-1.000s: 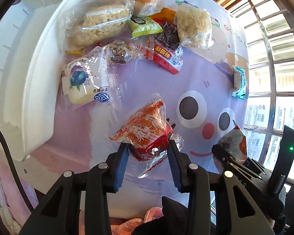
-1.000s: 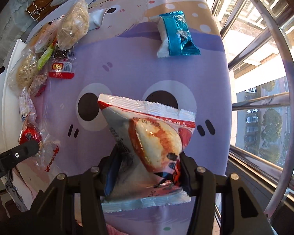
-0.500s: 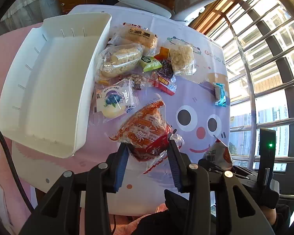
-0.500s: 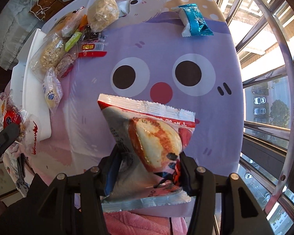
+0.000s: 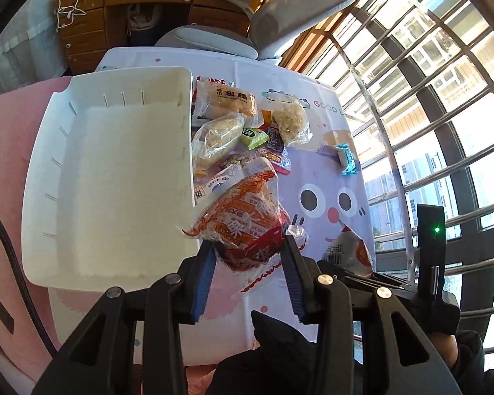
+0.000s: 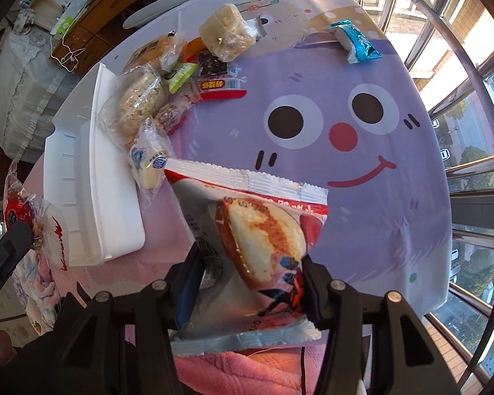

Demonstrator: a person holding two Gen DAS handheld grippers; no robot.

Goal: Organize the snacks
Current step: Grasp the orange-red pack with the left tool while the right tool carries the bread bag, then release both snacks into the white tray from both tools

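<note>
My left gripper [image 5: 248, 251] is shut on an orange-red snack packet [image 5: 243, 219] and holds it high above the table, just right of the white tray [image 5: 42, 177]. My right gripper [image 6: 252, 273] is shut on a white and red bun packet [image 6: 257, 240], also held above the table's near edge. The bun packet shows in the left wrist view [image 5: 347, 251] too. A pile of snack packets [image 5: 233, 128] lies against the tray's right wall. A blue wrapped snack [image 5: 345, 159] lies apart to the right.
The table wears a purple cloth with a smiling face [image 6: 329, 121]. The tray [image 6: 72, 177] holds nothing. A grey chair [image 5: 280, 23] and wooden drawers [image 5: 122, 10] stand beyond the table. Window bars [image 5: 428, 115] run along the right. Pink cloth [image 5: 6, 115] lies left of the tray.
Both grippers have risen and pulled back from the table with their packets still held. The whole tray and the room behind have come into the left wrist view.
</note>
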